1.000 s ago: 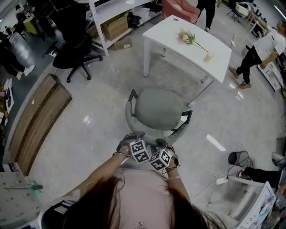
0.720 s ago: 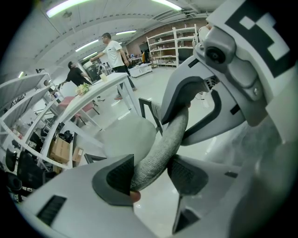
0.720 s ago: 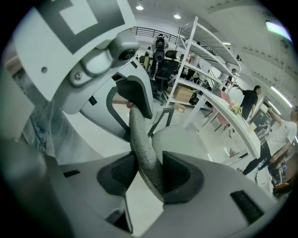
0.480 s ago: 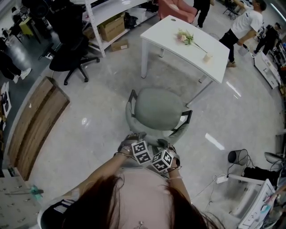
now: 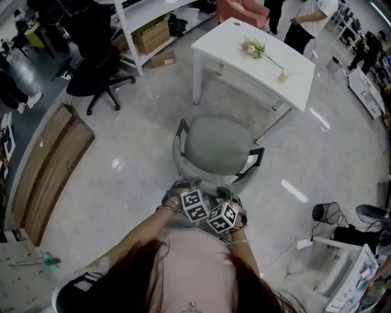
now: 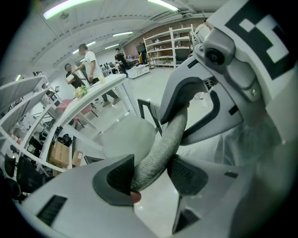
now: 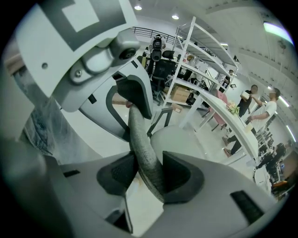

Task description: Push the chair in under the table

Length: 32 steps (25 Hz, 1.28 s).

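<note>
A grey-green chair (image 5: pixel 217 145) stands on the pale floor, its seat facing a white table (image 5: pixel 256 61) a short way beyond it. Both grippers are at the chair's backrest, just in front of me. The left gripper (image 5: pixel 182 186) is shut on the backrest's grey fabric rim (image 6: pixel 160 144), which runs between its dark pads (image 6: pixel 118 179). The right gripper (image 5: pixel 227 197) is shut on the same rim (image 7: pixel 144 153) further right, and its pads (image 7: pixel 179 174) sit against it. Each gripper view shows the other gripper on the rim.
Flowers (image 5: pixel 255 49) and a small cup (image 5: pixel 285 76) lie on the table. A black office chair (image 5: pixel 98 67) and shelving with boxes (image 5: pixel 156 33) stand at the back left. A wooden board (image 5: pixel 52 162) lies left. A black bin (image 5: pixel 324 214) and cables are right. People (image 5: pixel 305 18) move beyond the table.
Both grippers and the chair have stayed where they were. A person in a white shirt has walked from the right to behind the table.
</note>
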Each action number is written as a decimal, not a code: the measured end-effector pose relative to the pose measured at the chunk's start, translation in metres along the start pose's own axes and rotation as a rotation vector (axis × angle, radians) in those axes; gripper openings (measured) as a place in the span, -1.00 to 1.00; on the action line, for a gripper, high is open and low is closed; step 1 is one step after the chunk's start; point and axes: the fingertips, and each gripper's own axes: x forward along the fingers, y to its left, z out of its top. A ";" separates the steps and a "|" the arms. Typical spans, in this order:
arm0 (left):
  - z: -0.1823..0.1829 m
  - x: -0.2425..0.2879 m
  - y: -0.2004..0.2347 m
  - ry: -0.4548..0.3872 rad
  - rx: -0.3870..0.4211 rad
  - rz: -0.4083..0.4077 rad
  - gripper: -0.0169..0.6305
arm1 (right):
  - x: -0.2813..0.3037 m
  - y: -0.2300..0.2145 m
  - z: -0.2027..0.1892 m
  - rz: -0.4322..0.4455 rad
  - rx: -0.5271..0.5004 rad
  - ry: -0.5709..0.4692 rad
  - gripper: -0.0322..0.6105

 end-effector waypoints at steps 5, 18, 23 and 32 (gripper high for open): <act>0.006 0.004 0.006 0.001 0.000 0.003 -0.25 | 0.002 -0.009 0.000 -0.005 -0.006 -0.009 -0.36; 0.020 0.014 0.027 0.007 0.001 -0.009 -0.25 | 0.010 -0.034 0.005 -0.007 -0.013 -0.017 -0.36; 0.029 0.019 0.034 0.000 0.007 -0.006 -0.25 | 0.012 -0.047 0.003 -0.003 -0.015 -0.025 -0.36; 0.043 0.031 0.052 -0.010 0.016 -0.006 -0.25 | 0.022 -0.070 0.005 -0.006 -0.012 -0.024 -0.36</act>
